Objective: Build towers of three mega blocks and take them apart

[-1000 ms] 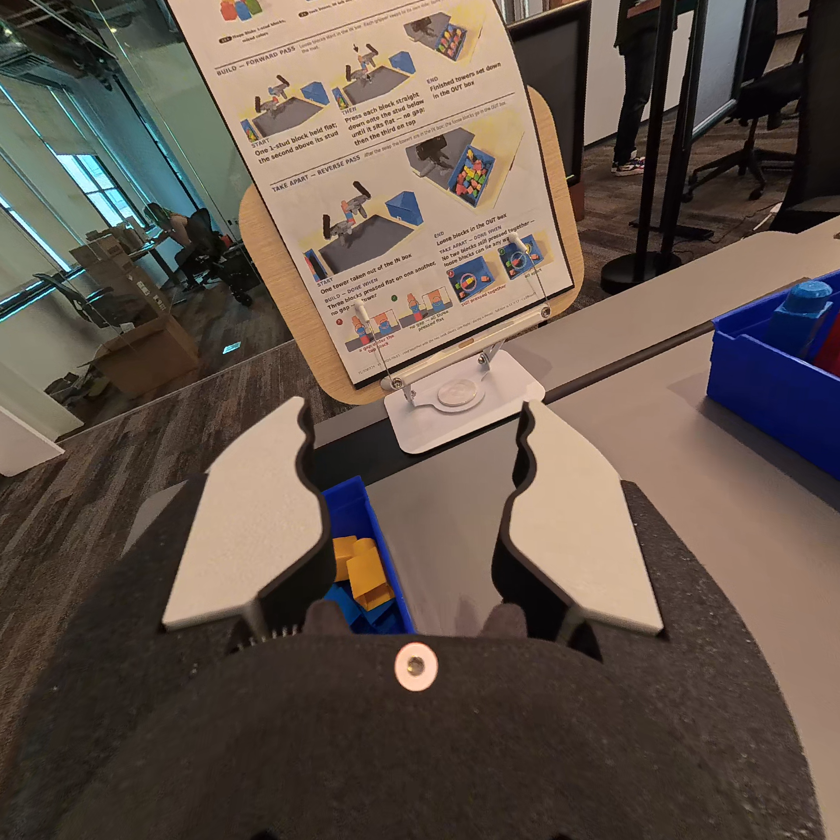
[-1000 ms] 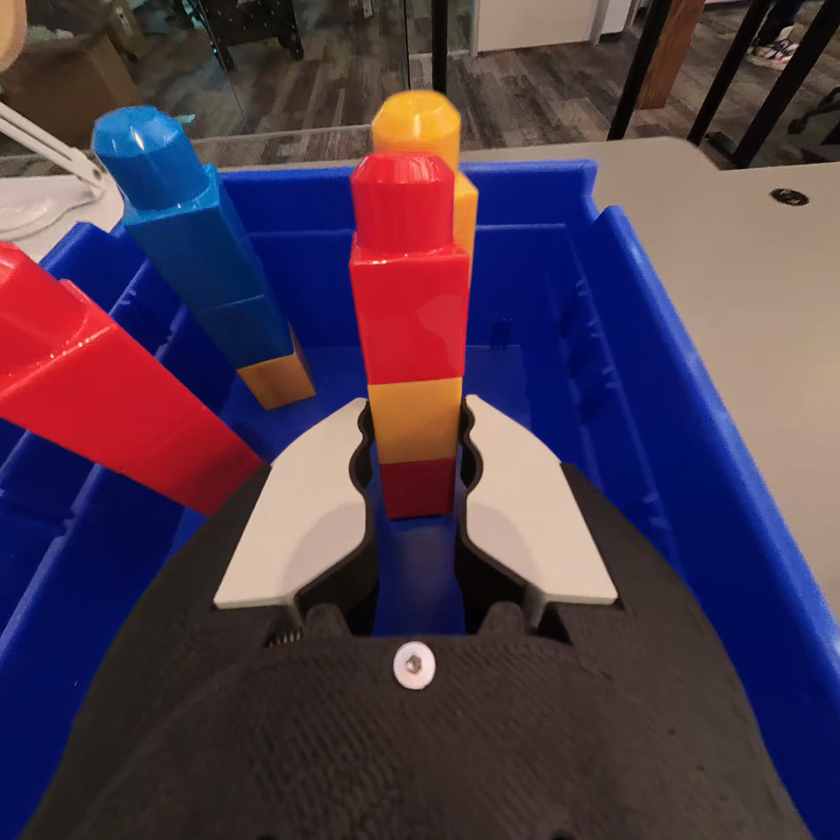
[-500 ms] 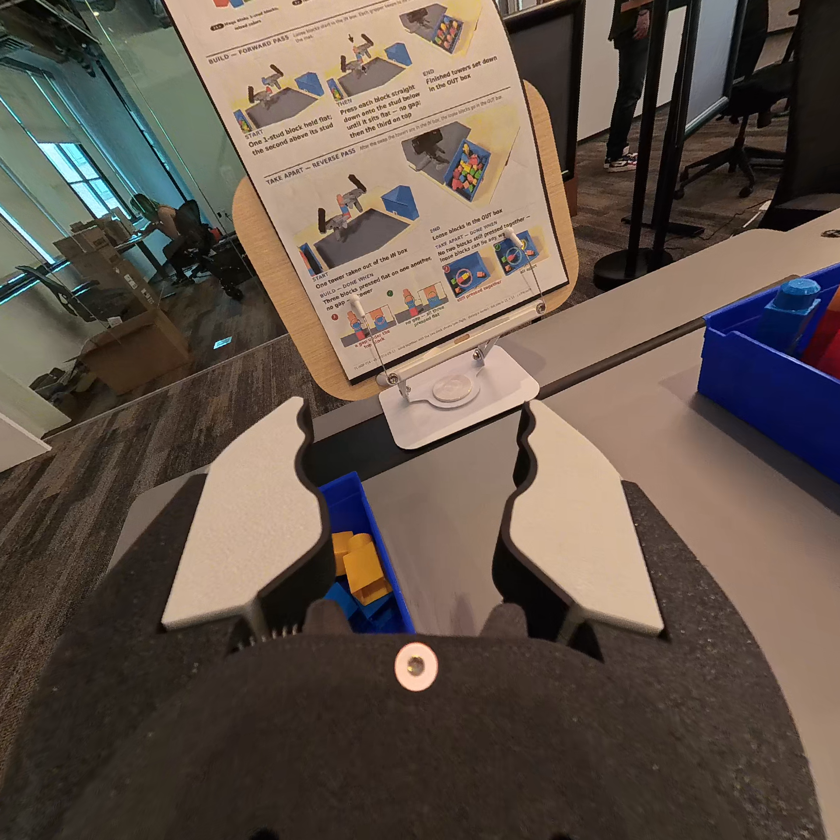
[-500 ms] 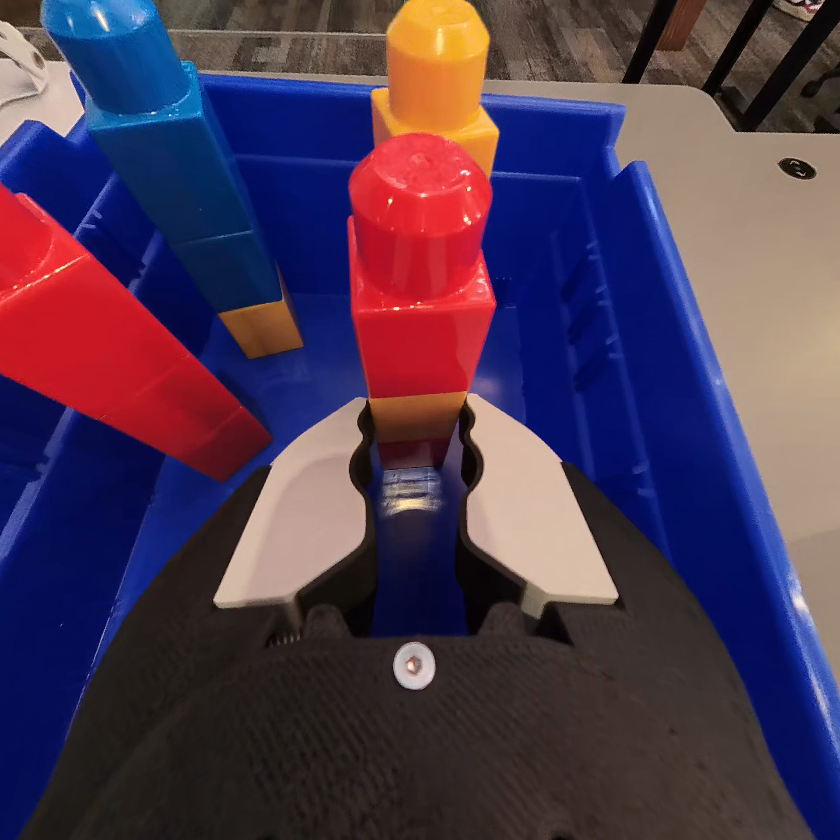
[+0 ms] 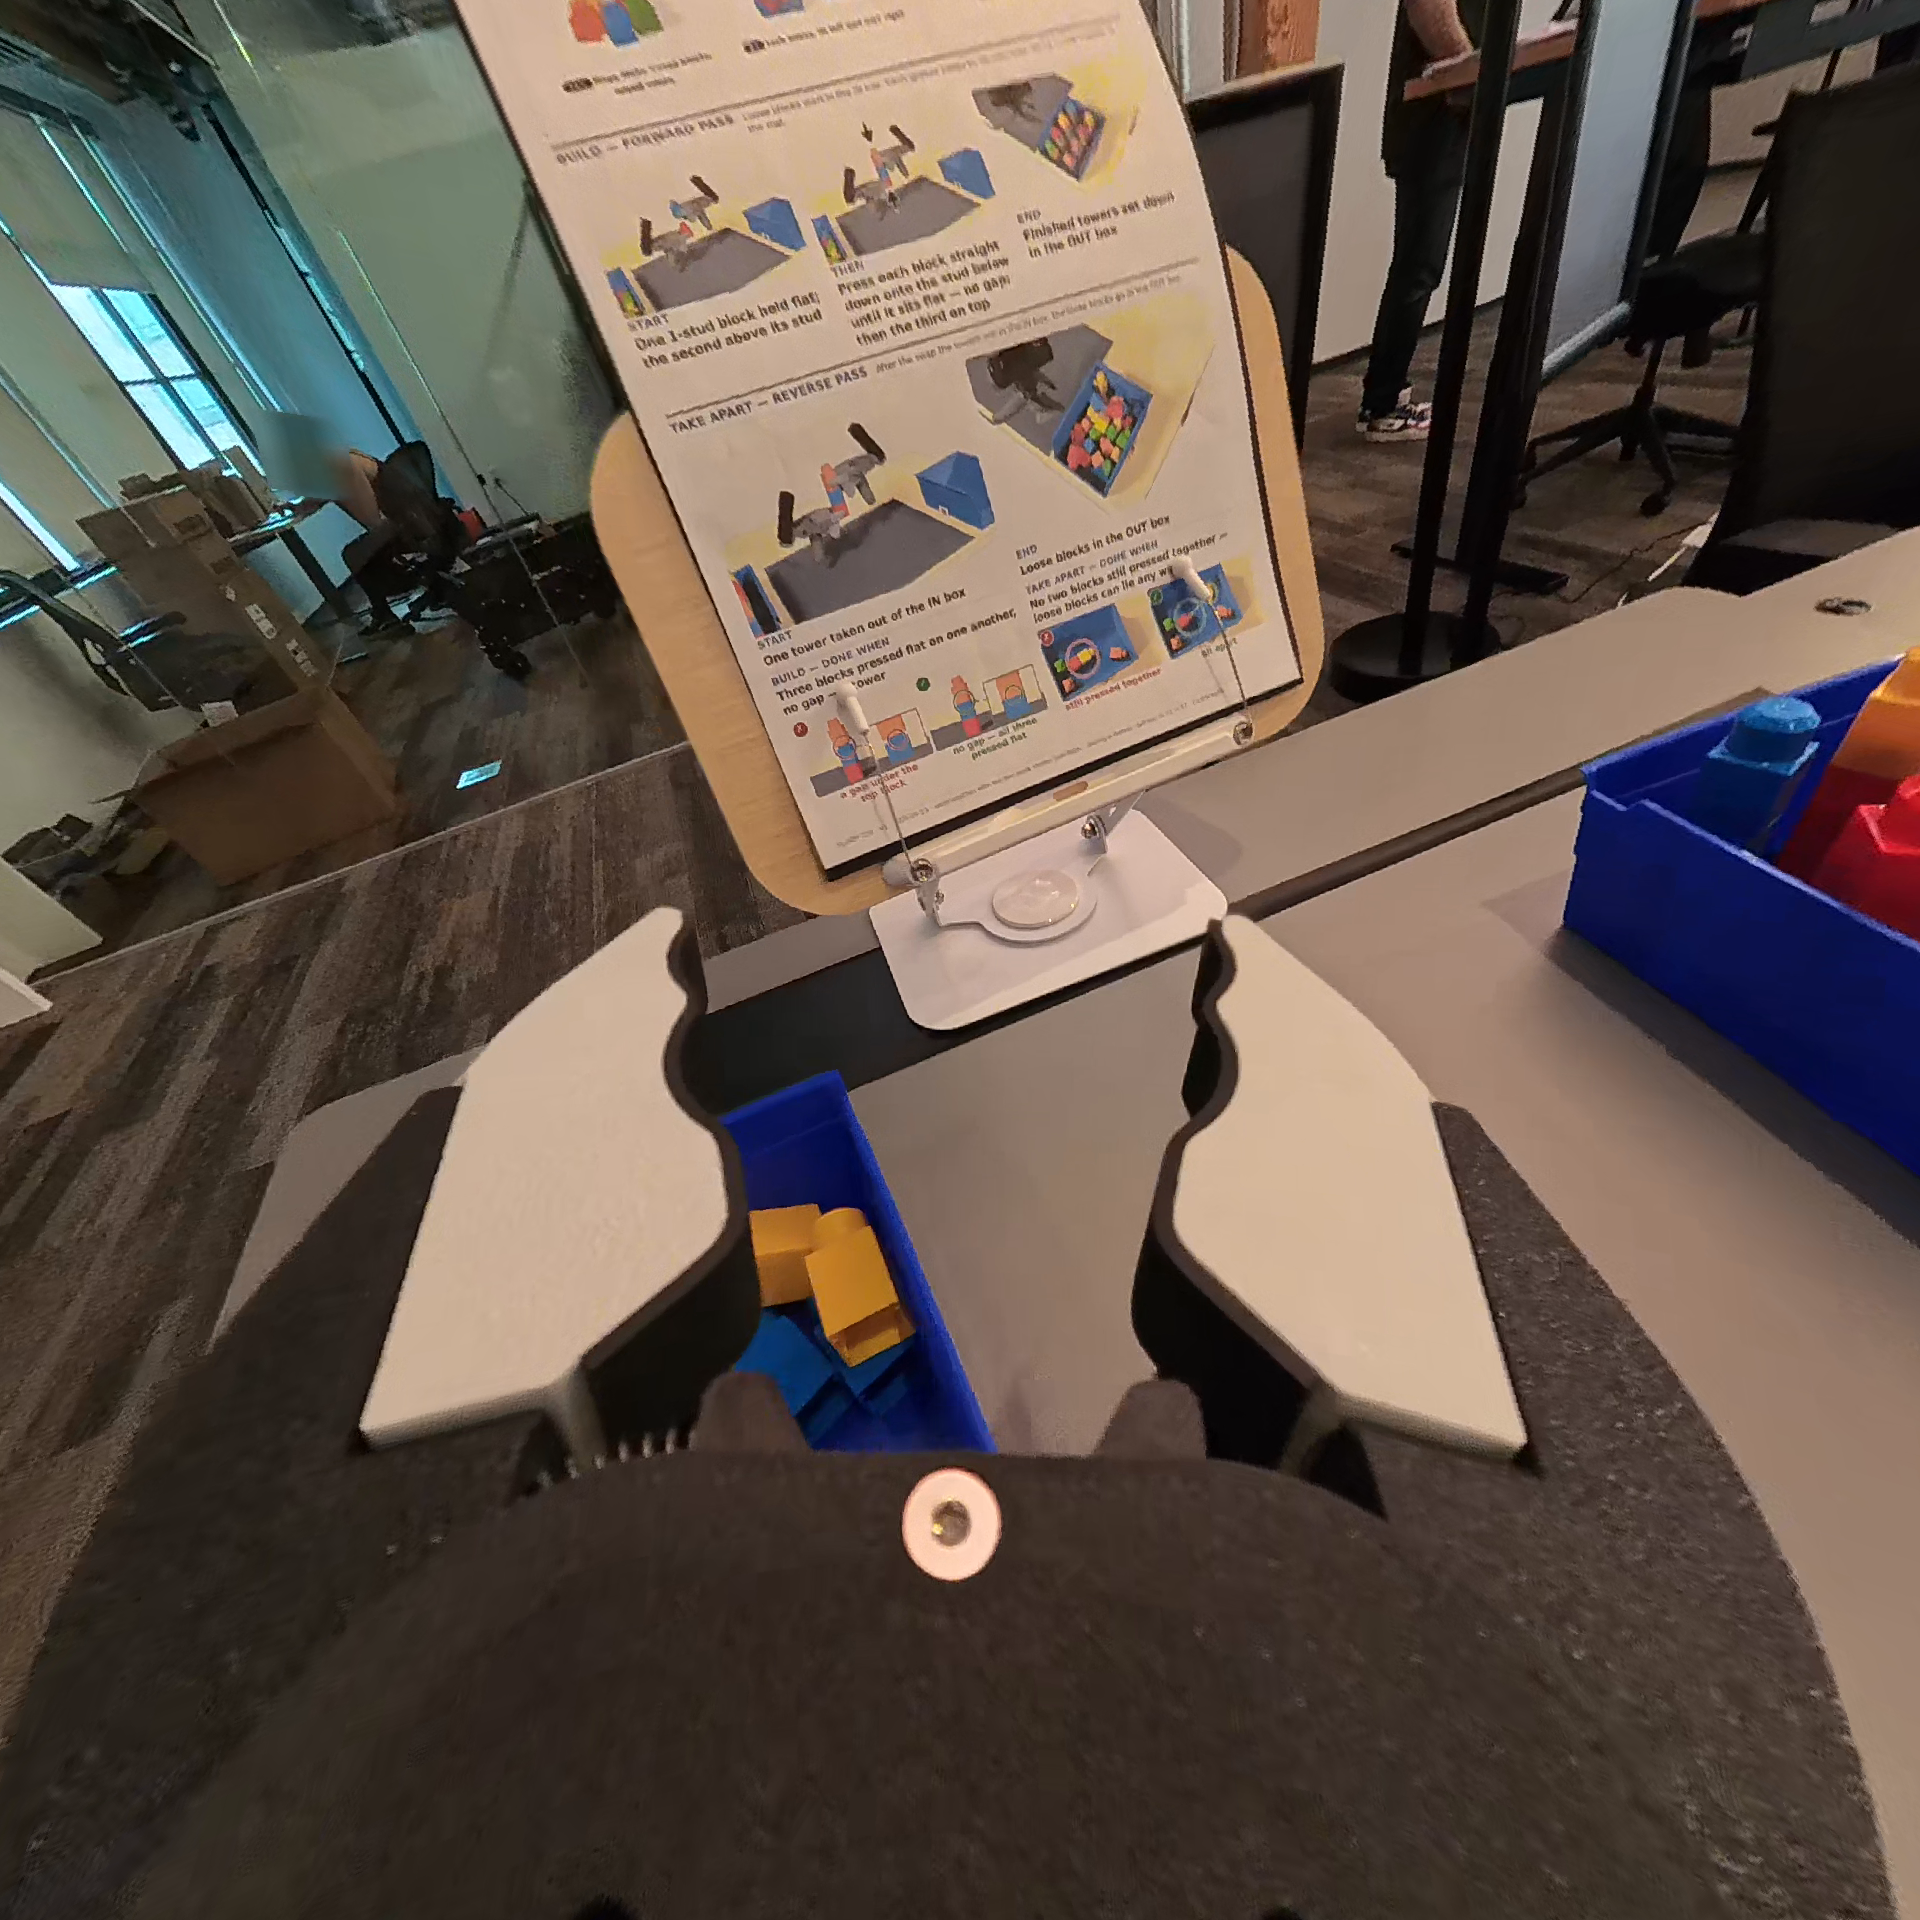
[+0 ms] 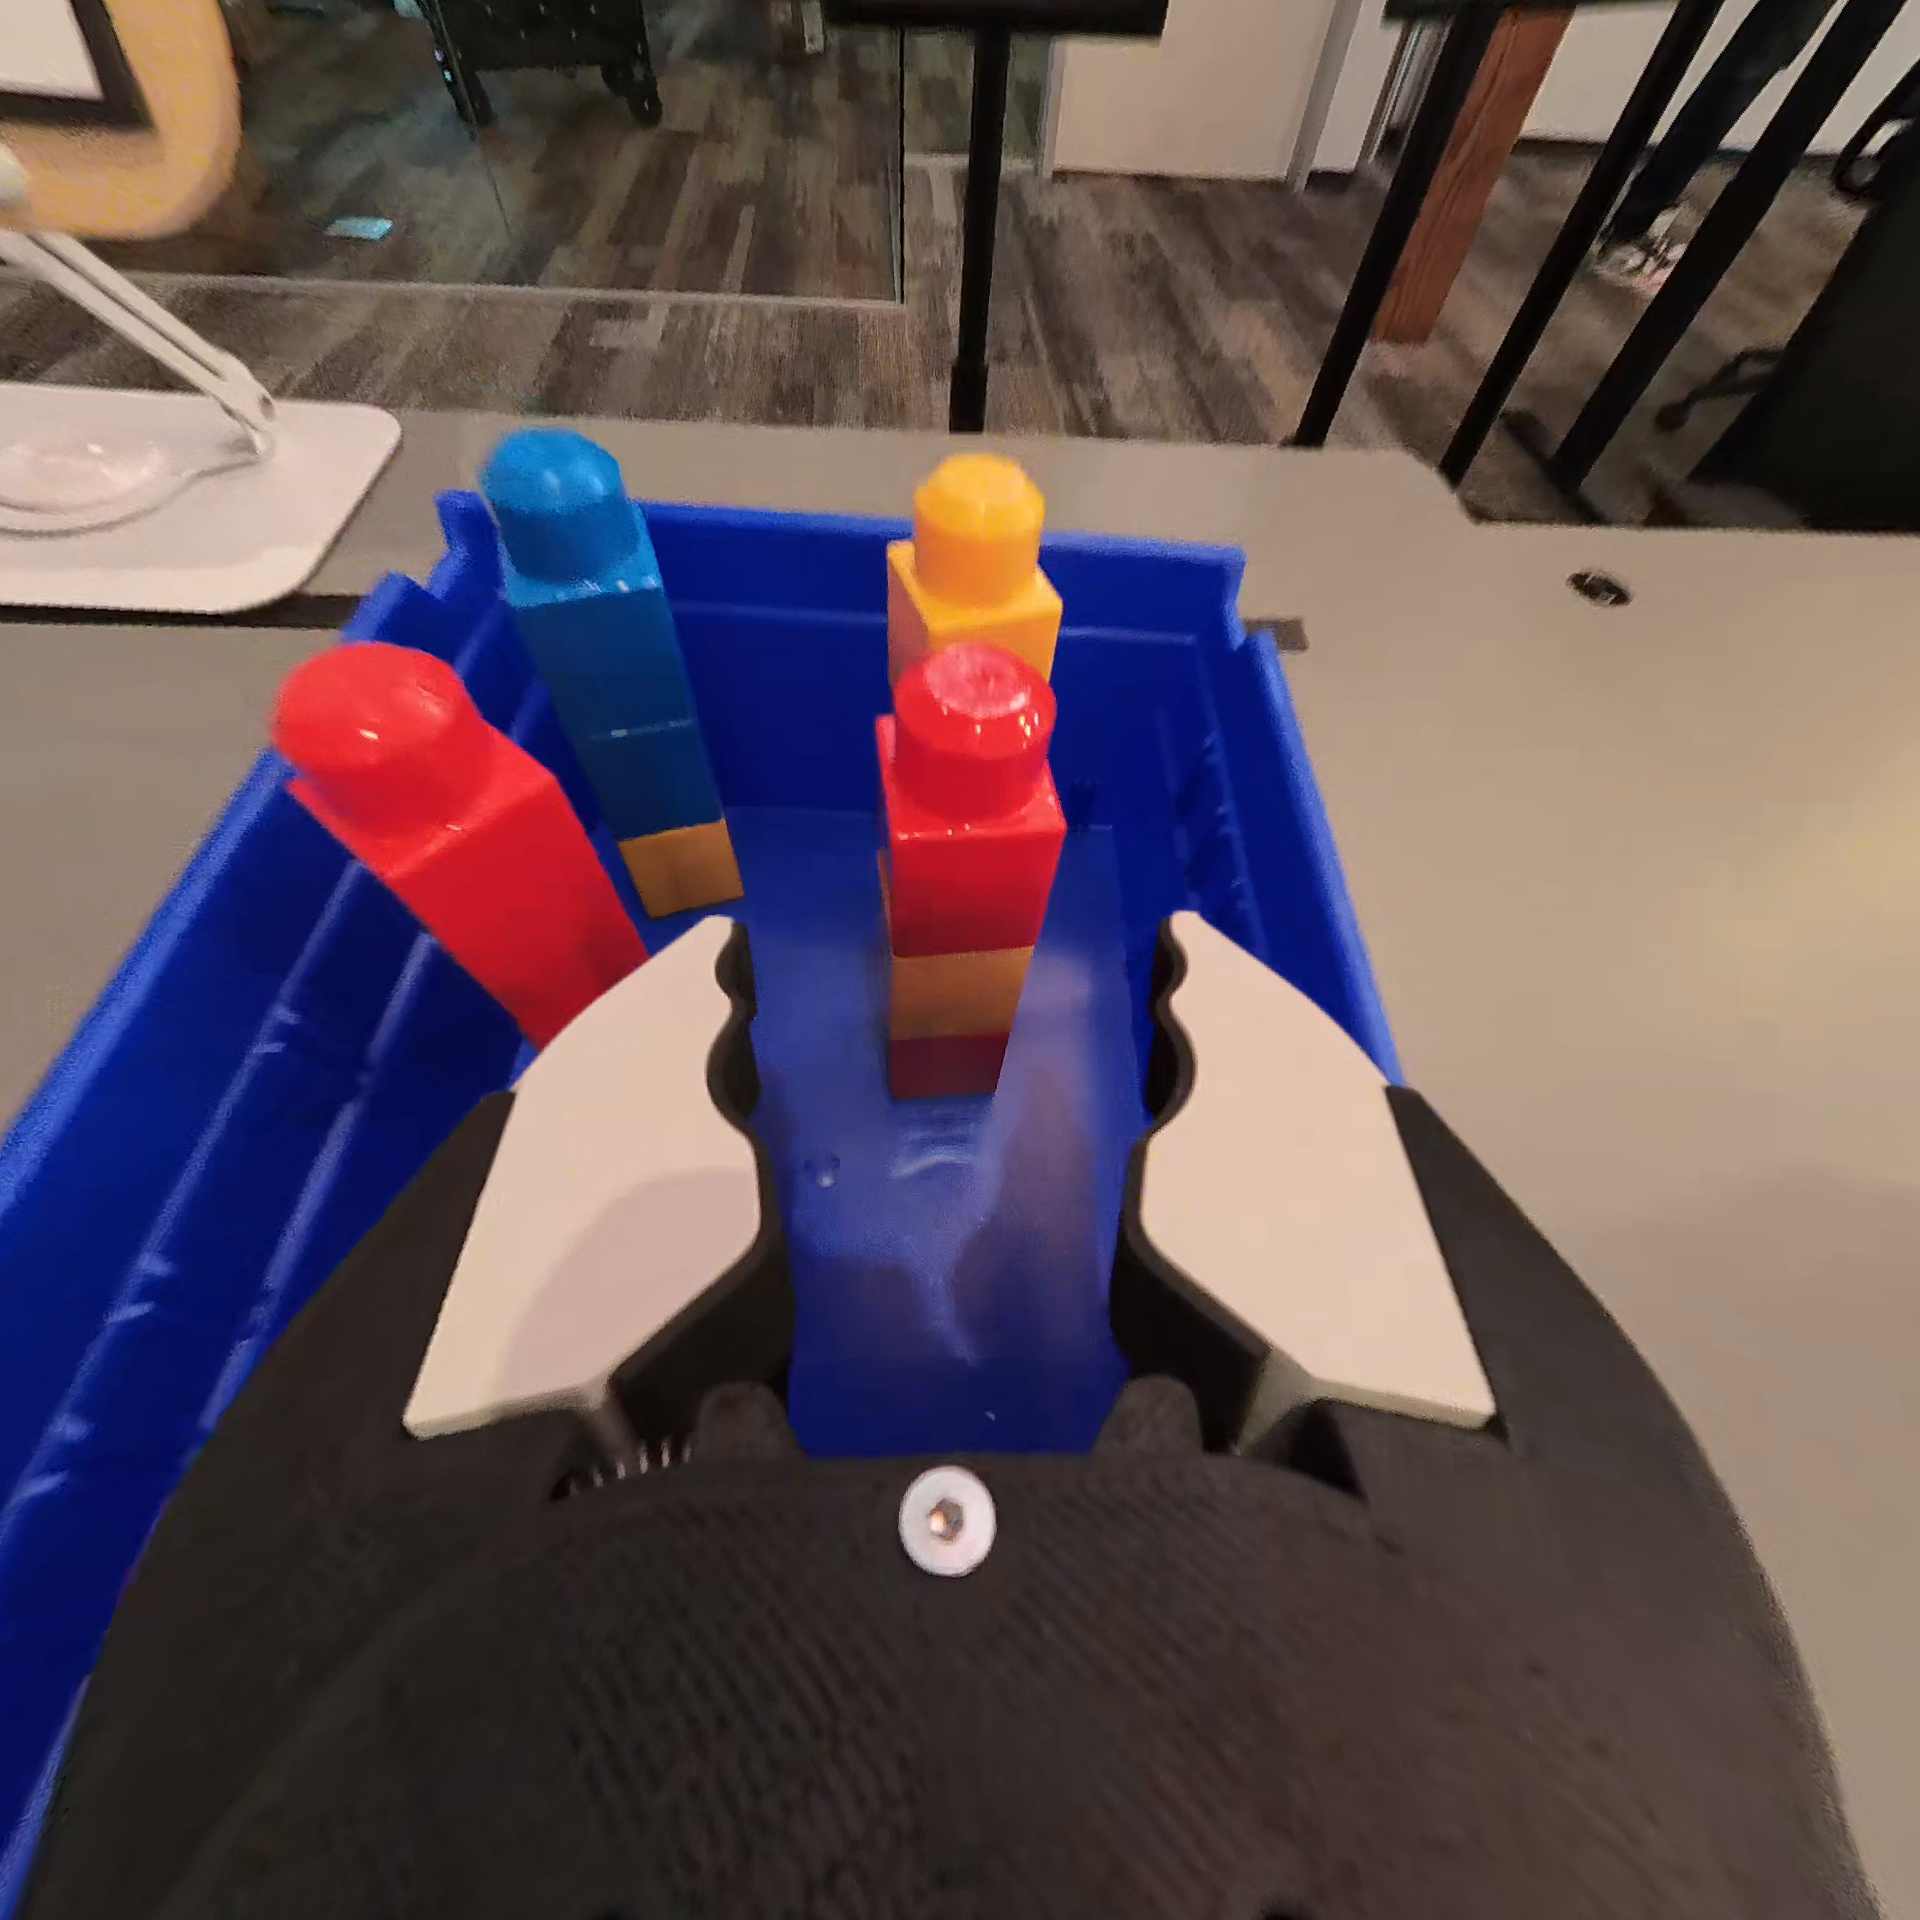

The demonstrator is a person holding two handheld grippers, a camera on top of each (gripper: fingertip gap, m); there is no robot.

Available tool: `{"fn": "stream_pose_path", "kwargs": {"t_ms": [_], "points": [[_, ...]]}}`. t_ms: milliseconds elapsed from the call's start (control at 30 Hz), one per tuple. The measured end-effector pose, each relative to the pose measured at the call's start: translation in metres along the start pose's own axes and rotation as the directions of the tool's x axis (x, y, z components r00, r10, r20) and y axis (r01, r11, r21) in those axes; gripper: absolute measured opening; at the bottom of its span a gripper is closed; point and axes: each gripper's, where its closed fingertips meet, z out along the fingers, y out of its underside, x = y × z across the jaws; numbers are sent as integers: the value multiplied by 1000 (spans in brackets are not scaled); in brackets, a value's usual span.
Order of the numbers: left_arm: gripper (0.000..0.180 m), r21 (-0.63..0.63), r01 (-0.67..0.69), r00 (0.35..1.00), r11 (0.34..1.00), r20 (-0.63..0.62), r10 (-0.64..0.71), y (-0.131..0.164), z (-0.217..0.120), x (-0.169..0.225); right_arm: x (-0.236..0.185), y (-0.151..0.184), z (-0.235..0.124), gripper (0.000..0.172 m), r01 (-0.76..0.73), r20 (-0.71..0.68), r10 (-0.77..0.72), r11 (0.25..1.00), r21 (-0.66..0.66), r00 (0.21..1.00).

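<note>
Mega-block towers stand in a blue bin (image 6: 1309,831) on the grey bench (image 6: 1558,831). The nearest tower (image 6: 971,883), red over orange over dark red, stands upright on the bin floor ahead of the right claw (image 6: 945,966), whose fingers (image 6: 623,1143) are spread wide with clear blue floor showing on either side of the tower; neither pad touches it. Behind it rises an orange-topped tower (image 6: 977,571), its lower part hidden by the red one. To the left stands a blue tower with an orange base (image 6: 613,675), and nearer the left wall an all-red tower (image 6: 447,831) appears to lean outward, its foot hidden behind the left finger. These neighbours crowd the left side of the claw, while the bin's right wall runs close beside the right finger.

The left claw (image 5: 940,956) hangs wide and bare over the bench, above the corner of a second blue bin (image 5: 883,1195) holding loose yellow blocks (image 5: 842,1278) and blue blocks (image 5: 800,1371). Straight ahead a white stand (image 5: 1039,935) carries an instruction sheet (image 5: 935,416) on a wooden board. The tower bin shows at that view's right edge, well apart from this claw. Beyond lie office floor, a cardboard box (image 5: 260,769) and a seated person (image 5: 384,520).
</note>
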Motion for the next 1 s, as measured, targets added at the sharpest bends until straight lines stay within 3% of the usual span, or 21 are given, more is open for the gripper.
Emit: {"fn": "stream_pose_path", "kwargs": {"t_ms": [233, 367, 500, 600, 833, 1000], "points": [[88, 44, 45, 999, 998, 12, -46, -14, -31, -29, -25, -93, -73, 76, 37, 25, -46, 958, 284, 999], [82, -21, 95, 994, 995, -48, -96, -3, -48, -45, -79, -160, -114, 74, -18, 237, -102, 890, 455, 966], [75, -185, 147, 981, 972, -94, -167, 35, -62, -70, -132, -203, -136, 74, -59, 422, -196, 853, 519, 885], [71, -312, 164, 979, 936, -61, -192, 69, -66, -91, -157, -214, -136, 76, -67, 501, -245, 847, 527, 830], [62, -373, 200, 979, 906, 45, -198, 112, -30, -125, -184, -195, -117, 77, -92, 664, -278, 881, 465, 694], [53, -423, 132, 974, 897, 224, -38, 149, 17, -155, -188, -188, -104, 76, -137, 729, -228, 904, 404, 646]]}}
